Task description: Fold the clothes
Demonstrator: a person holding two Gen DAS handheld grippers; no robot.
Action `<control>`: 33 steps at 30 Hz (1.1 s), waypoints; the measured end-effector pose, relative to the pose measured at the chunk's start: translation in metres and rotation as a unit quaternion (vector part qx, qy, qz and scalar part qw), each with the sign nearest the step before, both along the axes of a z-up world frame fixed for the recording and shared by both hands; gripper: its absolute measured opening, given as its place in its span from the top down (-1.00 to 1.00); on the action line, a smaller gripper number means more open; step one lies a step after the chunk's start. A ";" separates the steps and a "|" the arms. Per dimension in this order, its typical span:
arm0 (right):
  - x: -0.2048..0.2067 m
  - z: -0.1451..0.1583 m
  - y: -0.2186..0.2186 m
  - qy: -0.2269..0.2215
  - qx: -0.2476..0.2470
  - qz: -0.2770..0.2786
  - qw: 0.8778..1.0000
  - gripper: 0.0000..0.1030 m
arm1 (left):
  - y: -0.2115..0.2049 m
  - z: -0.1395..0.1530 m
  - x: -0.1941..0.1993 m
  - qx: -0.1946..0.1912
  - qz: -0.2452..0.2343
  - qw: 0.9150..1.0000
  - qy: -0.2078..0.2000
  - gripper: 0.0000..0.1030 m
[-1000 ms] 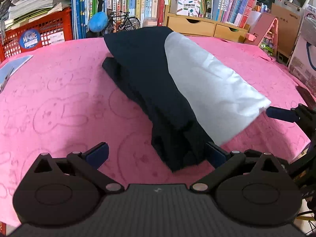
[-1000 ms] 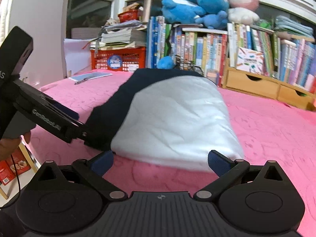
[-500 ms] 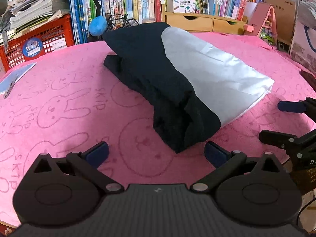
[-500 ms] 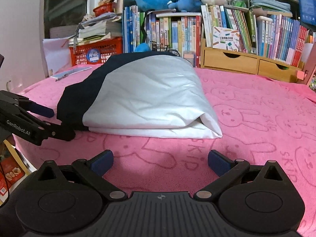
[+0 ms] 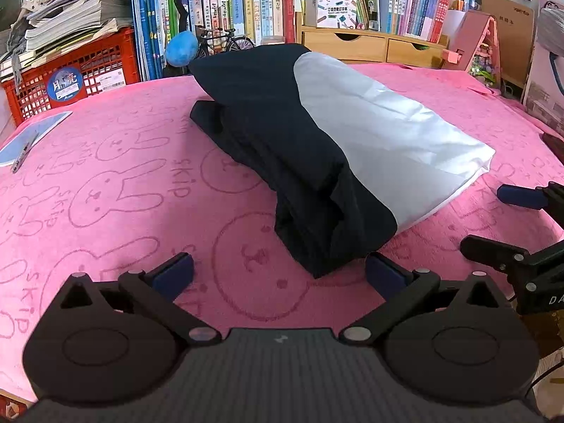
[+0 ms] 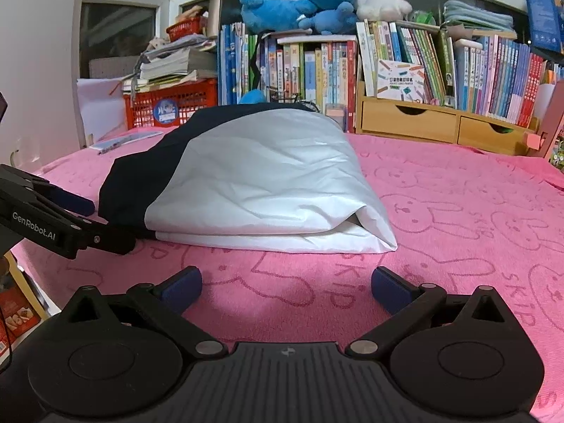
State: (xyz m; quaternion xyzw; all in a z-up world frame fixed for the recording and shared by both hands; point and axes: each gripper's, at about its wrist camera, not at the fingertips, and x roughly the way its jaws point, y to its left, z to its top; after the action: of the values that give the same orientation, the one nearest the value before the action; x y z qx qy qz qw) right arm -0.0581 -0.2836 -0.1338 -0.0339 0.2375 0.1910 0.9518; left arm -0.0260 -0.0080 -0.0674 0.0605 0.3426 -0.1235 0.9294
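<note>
A folded garment, navy on one side (image 5: pixel 282 148) and white on the other (image 5: pixel 387 134), lies in a thick bundle on the pink rabbit-print towel (image 5: pixel 105 183). My left gripper (image 5: pixel 278 273) stands open just short of the navy corner, with nothing between its fingers. My right gripper (image 6: pixel 285 285) is open too, a little back from the white folded edge (image 6: pixel 268 194). In the right wrist view the left gripper (image 6: pixel 77 218) shows at the far left, beside the navy end. The right gripper (image 5: pixel 507 225) appears at the right edge of the left wrist view.
Books (image 6: pixel 306 70), a red crate (image 5: pixel 70 77) with stacked papers, wooden drawers (image 6: pixel 440 123) and plush toys (image 6: pixel 317 3) line the far side. A blue booklet with a pen (image 5: pixel 28 141) lies at the towel's left edge. The table edge drops off at the left in the right wrist view.
Both grippers have drawn back from the garment. It now lies free on the towel, farther from the fingers than a second ago.
</note>
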 end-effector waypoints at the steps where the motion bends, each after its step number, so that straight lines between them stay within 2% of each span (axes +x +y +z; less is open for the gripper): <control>1: 0.000 0.000 0.000 -0.001 0.000 0.000 1.000 -1.00 | 0.000 0.000 0.000 0.000 0.001 1.000 0.000 -1.00; 13: 0.010 0.004 0.004 0.015 -0.009 -0.006 1.000 -1.00 | -0.001 0.003 0.006 0.007 0.001 1.000 0.018 -1.00; 20: 0.010 -0.005 0.004 -0.017 0.006 -0.018 1.000 -1.00 | -0.005 0.004 0.007 0.006 0.018 1.000 0.023 -1.00; 33: 0.015 -0.002 0.007 -0.003 -0.002 -0.029 1.000 -1.00 | -0.006 0.005 0.008 0.006 0.027 0.999 0.030 -1.00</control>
State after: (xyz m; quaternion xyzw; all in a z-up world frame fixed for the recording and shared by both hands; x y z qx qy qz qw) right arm -0.0432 -0.2771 -0.1355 -0.0293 0.2355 0.1627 0.9577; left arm -0.0176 -0.0138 -0.0627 0.0529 0.3723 -0.0985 0.9213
